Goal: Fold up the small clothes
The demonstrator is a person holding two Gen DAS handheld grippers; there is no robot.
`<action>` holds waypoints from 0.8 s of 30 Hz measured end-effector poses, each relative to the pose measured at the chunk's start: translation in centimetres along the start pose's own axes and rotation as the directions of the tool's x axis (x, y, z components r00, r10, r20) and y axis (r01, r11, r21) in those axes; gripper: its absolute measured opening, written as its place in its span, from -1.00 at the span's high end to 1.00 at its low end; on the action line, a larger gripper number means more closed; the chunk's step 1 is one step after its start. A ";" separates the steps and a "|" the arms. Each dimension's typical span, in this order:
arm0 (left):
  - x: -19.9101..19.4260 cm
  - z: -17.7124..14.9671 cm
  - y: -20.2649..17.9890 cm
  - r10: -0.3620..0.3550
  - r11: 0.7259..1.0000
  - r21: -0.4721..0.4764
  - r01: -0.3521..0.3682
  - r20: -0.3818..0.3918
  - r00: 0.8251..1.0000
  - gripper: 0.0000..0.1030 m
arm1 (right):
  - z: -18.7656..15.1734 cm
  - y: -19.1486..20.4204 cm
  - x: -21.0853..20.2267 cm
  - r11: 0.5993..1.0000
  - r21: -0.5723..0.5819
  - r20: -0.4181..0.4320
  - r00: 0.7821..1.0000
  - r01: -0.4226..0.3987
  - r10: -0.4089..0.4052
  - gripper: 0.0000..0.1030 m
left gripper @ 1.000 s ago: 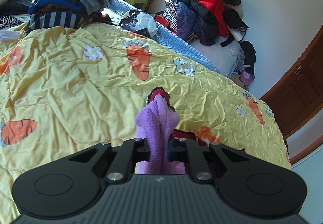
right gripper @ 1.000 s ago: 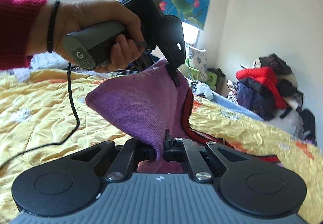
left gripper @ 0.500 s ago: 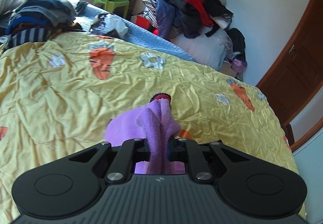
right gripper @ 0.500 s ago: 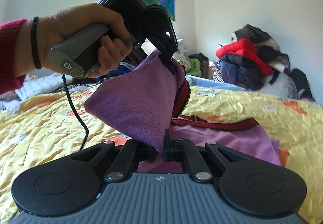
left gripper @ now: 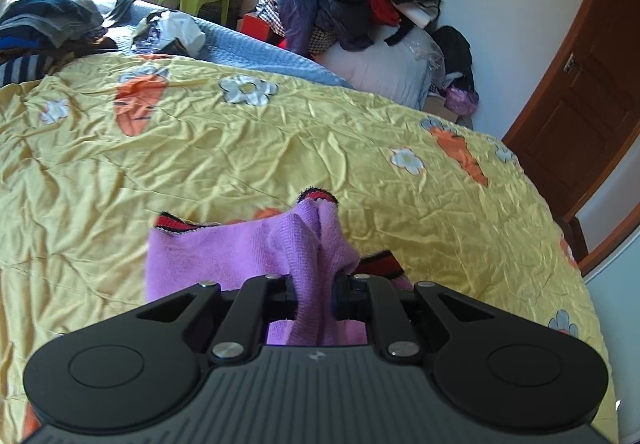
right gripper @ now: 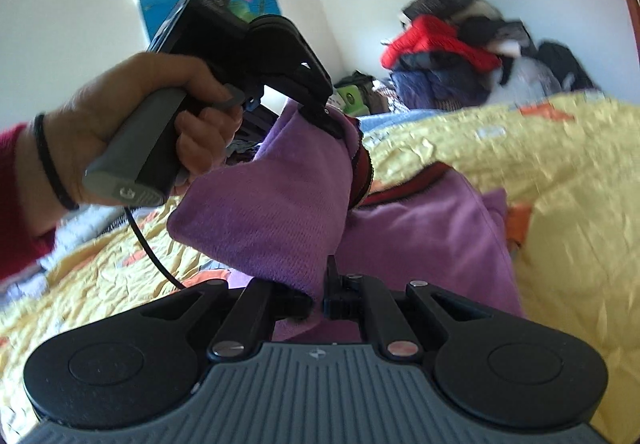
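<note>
Left gripper (left gripper: 316, 286): clamped on a bunched edge of the purple knit garment with red-and-black trim (left gripper: 224, 256).
Right gripper (right gripper: 318, 294): pinching another fold.
Yellow carrot-print quilt (left gripper: 240, 156): open, wrinkled, reaching its far edge.

Each gripper has a ribbed grey body, two round black discs at its sides and black linkage arms fixed with silver screws; a small pale logo sits mid-body. The left gripper (left gripper: 320, 284) and right gripper (right gripper: 320, 296) look alike. The left hand (right gripper: 132, 116) has bare skin, a black wristband (right gripper: 50, 160), a red sleeve (right gripper: 20, 204), a grey handle (right gripper: 140, 148) and a black cable (right gripper: 148, 244).
</note>
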State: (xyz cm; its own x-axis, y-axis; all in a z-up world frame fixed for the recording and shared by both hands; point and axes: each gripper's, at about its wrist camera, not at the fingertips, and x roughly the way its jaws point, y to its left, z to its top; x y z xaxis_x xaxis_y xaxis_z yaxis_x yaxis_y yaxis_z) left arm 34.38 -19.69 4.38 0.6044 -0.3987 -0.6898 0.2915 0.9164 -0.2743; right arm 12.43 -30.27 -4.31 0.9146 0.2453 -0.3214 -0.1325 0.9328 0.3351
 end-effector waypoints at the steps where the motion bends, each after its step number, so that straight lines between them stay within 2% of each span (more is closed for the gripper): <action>1: 0.3 -0.2 -0.4 0.004 1.000 0.003 -0.004 -0.001 1.000 0.78 | 0.0 -0.5 -0.1 1.000 0.023 -0.002 1.000 -0.003 0.003 0.84; 6: 1.8 -0.7 -2.7 0.012 1.000 0.025 -0.012 -0.011 1.000 0.78 | -0.3 -3.2 -0.3 0.990 0.138 -0.005 1.000 -0.015 0.016 0.84; 12: 4.1 -1.5 -4.9 0.044 0.998 0.051 -0.042 -0.033 0.998 0.78 | -1.1 -6.5 -0.1 0.954 0.297 -0.020 0.999 -0.037 0.045 0.84; 24: 6.6 -3.0 -7.4 0.091 0.989 0.123 -0.084 -0.051 0.995 0.78 | -2.6 -8.8 0.2 0.904 0.425 -0.041 0.997 -0.038 0.061 0.84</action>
State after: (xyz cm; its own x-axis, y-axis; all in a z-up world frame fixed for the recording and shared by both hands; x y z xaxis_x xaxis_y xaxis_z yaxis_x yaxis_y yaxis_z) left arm 33.99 -28.99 -0.22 0.5901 -0.3114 -0.7448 0.3288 0.9353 -0.1306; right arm 12.82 -37.72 -9.62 0.8883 0.3127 -0.3364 0.0079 0.7218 0.6921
